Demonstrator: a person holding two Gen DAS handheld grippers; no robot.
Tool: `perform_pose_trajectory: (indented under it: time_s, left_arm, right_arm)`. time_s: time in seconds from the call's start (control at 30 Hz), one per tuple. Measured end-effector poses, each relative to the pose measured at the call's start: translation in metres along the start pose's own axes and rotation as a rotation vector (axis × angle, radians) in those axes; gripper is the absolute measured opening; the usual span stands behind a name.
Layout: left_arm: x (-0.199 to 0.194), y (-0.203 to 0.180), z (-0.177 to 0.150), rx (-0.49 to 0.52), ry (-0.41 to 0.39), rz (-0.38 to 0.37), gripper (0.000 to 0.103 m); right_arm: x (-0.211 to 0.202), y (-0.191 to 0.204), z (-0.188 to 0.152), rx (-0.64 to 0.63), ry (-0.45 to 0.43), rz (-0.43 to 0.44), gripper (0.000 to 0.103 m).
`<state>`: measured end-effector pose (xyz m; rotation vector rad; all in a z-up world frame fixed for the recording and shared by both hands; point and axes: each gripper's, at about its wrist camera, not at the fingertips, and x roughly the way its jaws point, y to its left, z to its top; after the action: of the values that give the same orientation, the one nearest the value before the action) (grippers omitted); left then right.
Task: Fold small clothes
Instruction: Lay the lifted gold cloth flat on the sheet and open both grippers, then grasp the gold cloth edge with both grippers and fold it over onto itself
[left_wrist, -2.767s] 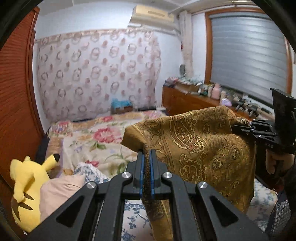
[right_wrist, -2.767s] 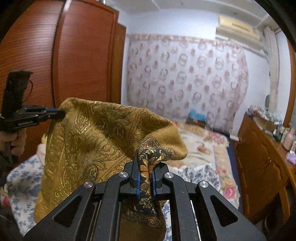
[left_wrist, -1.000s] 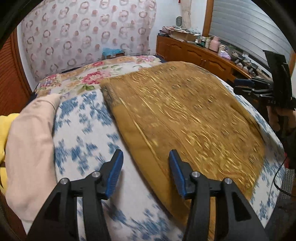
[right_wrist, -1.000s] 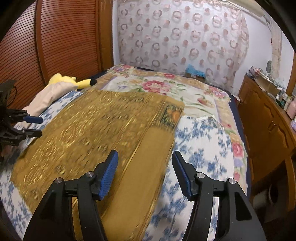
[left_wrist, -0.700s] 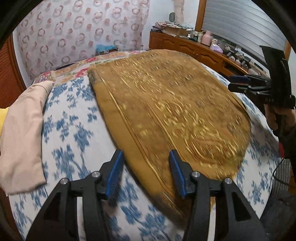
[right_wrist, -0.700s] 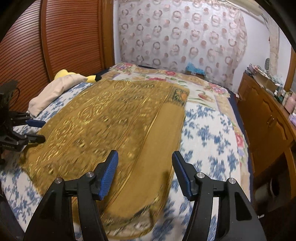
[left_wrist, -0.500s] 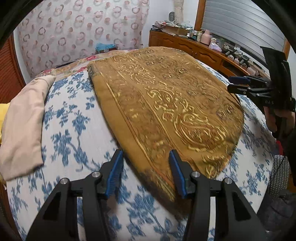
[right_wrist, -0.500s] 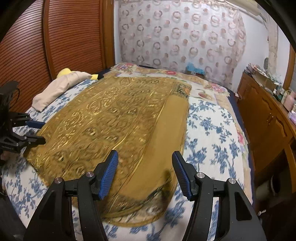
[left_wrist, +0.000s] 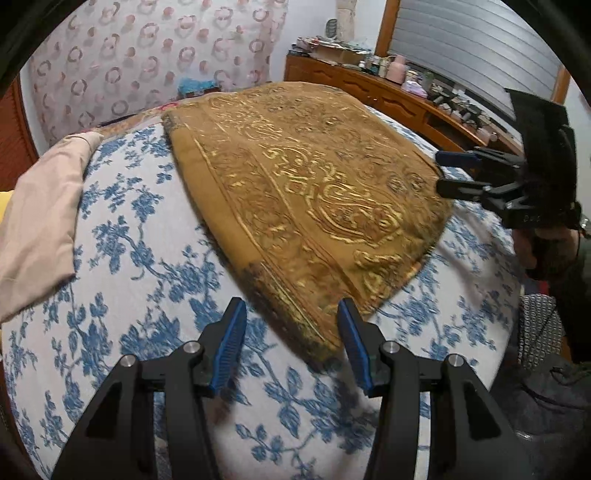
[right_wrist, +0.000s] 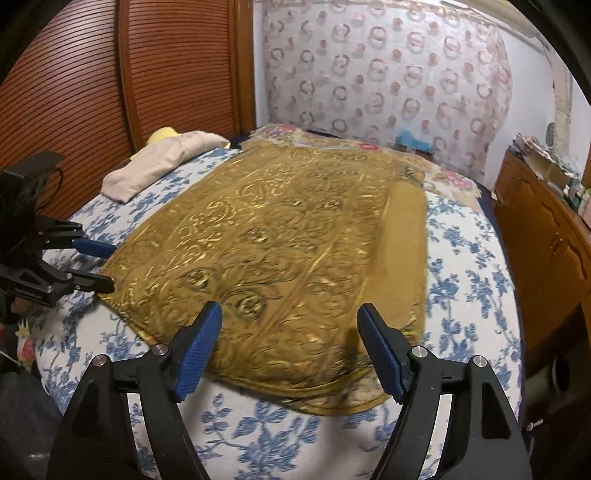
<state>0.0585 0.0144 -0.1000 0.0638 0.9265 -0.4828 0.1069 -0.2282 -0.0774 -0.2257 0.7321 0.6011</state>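
I have the gold patterned cloth (right_wrist: 280, 251) lying spread flat on the blue-flowered bedspread (right_wrist: 469, 266), and everything I describe is placed against that cloth. My left gripper (left_wrist: 291, 339) hangs over the cloth's near left corner with its jaws partly apart and nothing pinched, the corner's dark edge showing between the blue pads but not pressed by them. My right gripper (right_wrist: 291, 343) sits above the cloth's near hem, jaws wide and having just been opening, with only the cloth's surface below the gap and nothing gripped. Beyond the cloth's far left side a folded beige garment (right_wrist: 162, 166) rests on the bedspread, well apart from it; a wooden dresser (right_wrist: 546, 229) runs along the room to the cloth's right. I judge the cloth to be light, thin and limp, so it will sag and slide on itself rather than hold a crease, and the shiny woven pattern suggests a somewhat slippery face. I would take hold at the two near corners, pinching the plain border strip where layers are fewest, and carry both corners evenly towards the far edge so the fold stays square. A one-sided lift would likely drag the whole piece askew.
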Motion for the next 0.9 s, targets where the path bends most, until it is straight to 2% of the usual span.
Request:
perform_pose_trajectory:
  time_s: [0.07,0.2,0.27,0.3,0.57,0.77,0.9]
  left_arm:
    - [-0.002,-0.004,-0.002,0.006,0.002,-0.025,0.05]
    - [-0.002,-0.01,-0.002,0.03,-0.002,-0.025,0.026]
    - [-0.002,-0.012,-0.001,0.041,-0.01,-0.002,0.008]
    - [-0.004,-0.013,0.001,0.044,-0.017,0.001,0.005]
    - [-0.043,-0.019,0.033,0.045,-0.187,0.001,0.004]
    - [-0.059,-0.017,0.056,0.05,-0.261,0.006,0.004]
    - [-0.061,-0.017,0.066,0.046,-0.286,0.014,0.004]
  right_arm:
    - [0.002,0.006,-0.001,-0.017,0.007,0.003,0.077]
    - [0.003,0.018,-0.003,-0.05,0.015,0.021,0.077]
    - [0.004,0.022,-0.004,-0.063,0.019,0.033,0.077]
    - [0.005,0.025,-0.004,-0.072,0.023,0.044,0.077]
    - [0.007,0.041,-0.013,-0.134,0.043,0.073,0.077]
    - [0.007,0.04,-0.015,-0.154,0.052,0.058,0.078]
    - [0.005,0.029,-0.014,-0.173,0.041,-0.019,0.078]
